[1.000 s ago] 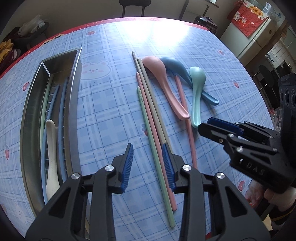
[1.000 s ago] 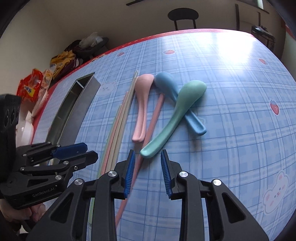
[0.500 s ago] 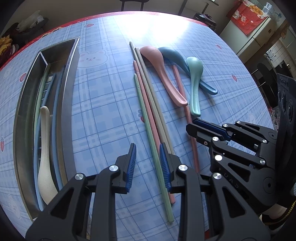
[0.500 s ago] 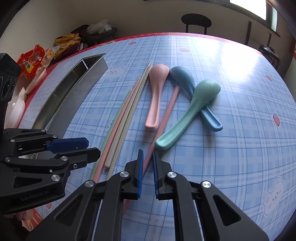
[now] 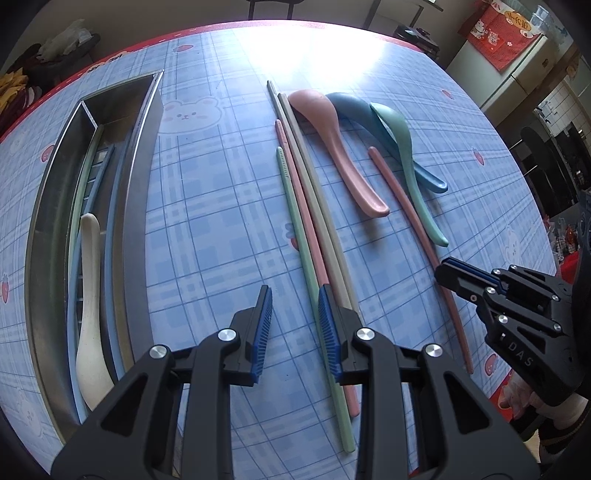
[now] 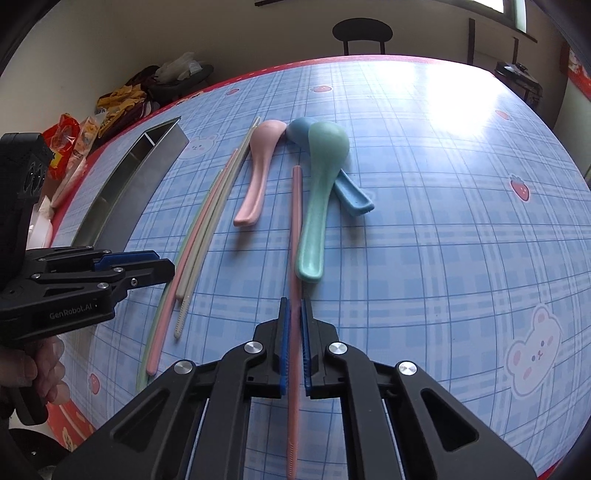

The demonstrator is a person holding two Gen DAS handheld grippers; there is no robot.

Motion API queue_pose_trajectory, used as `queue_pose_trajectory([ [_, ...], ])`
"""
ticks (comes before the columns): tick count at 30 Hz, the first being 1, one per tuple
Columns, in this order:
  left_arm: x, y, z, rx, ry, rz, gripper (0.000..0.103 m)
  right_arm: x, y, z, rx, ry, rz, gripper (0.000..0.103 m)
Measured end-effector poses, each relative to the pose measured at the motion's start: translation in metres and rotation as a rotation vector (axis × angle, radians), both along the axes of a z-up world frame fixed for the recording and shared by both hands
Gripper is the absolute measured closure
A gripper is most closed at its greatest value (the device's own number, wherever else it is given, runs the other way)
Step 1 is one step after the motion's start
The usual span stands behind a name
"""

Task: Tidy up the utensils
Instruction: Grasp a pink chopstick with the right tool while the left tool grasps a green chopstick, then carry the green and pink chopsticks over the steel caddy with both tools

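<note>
My right gripper [image 6: 294,332] is shut on a lone pink chopstick [image 6: 295,229] that lies beside a teal spoon [image 6: 321,184]; in the left wrist view this gripper [image 5: 443,267] grips the chopstick [image 5: 402,206] near its near end. A pink spoon [image 5: 332,147] and a blue spoon [image 5: 354,110] lie next to the teal spoon [image 5: 402,147]. My left gripper [image 5: 295,325] hovers open over a row of green, pink and beige chopsticks [image 5: 306,206], with only bare table between its pads. The left gripper [image 6: 162,266] also shows in the right wrist view.
A long metal tray [image 5: 48,221] on the left holds a white spoon [image 5: 88,295] plus blue and green chopsticks. The table's red rim runs along the far side, with a chair [image 6: 362,33] and bags [image 6: 122,103] beyond. A hand [image 6: 44,373] holds the left gripper.
The right gripper's jaws closed onto the pink chopstick. The chopstick's far end slid out from under the blue spoon toward me, and the teal spoon's handle swung aside. The left gripper narrowed slightly.
</note>
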State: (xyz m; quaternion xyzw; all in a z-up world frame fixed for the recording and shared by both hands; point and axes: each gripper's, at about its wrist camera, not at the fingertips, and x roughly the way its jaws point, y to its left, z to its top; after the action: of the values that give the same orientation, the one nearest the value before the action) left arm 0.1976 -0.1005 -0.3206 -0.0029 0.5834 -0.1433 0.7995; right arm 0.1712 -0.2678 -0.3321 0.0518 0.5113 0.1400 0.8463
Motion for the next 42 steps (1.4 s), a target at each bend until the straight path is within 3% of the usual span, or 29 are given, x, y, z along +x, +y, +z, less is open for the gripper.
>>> queue_pose_trajectory([
  [11,0.011,-0.012,0.0,0.059,-0.031,-0.006,0.075,-0.003,-0.005,-0.001,0.03,0.002,-0.025,0.097],
  [17,0.013,-0.028,-0.002,0.148,-0.075,-0.058,0.077,-0.005,-0.007,-0.001,0.035,-0.003,-0.031,0.097],
  [24,0.006,-0.031,-0.005,0.164,-0.11,-0.075,0.077,-0.006,-0.005,0.0,0.028,-0.018,-0.044,0.096],
  [28,-0.004,-0.016,-0.005,0.102,-0.102,-0.046,0.079,-0.006,-0.001,0.0,0.012,-0.031,-0.04,0.096],
  [30,-0.004,-0.004,-0.004,0.055,-0.079,-0.004,0.088,-0.005,-0.002,-0.001,0.014,-0.031,-0.041,0.096],
  [34,-0.003,0.015,-0.006,-0.041,-0.029,0.055,0.092,-0.004,-0.002,-0.001,0.017,-0.035,-0.036,0.096],
  [42,-0.006,0.009,-0.005,0.003,-0.042,0.023,0.09,-0.009,0.009,-0.001,-0.069,-0.085,0.014,0.096],
])
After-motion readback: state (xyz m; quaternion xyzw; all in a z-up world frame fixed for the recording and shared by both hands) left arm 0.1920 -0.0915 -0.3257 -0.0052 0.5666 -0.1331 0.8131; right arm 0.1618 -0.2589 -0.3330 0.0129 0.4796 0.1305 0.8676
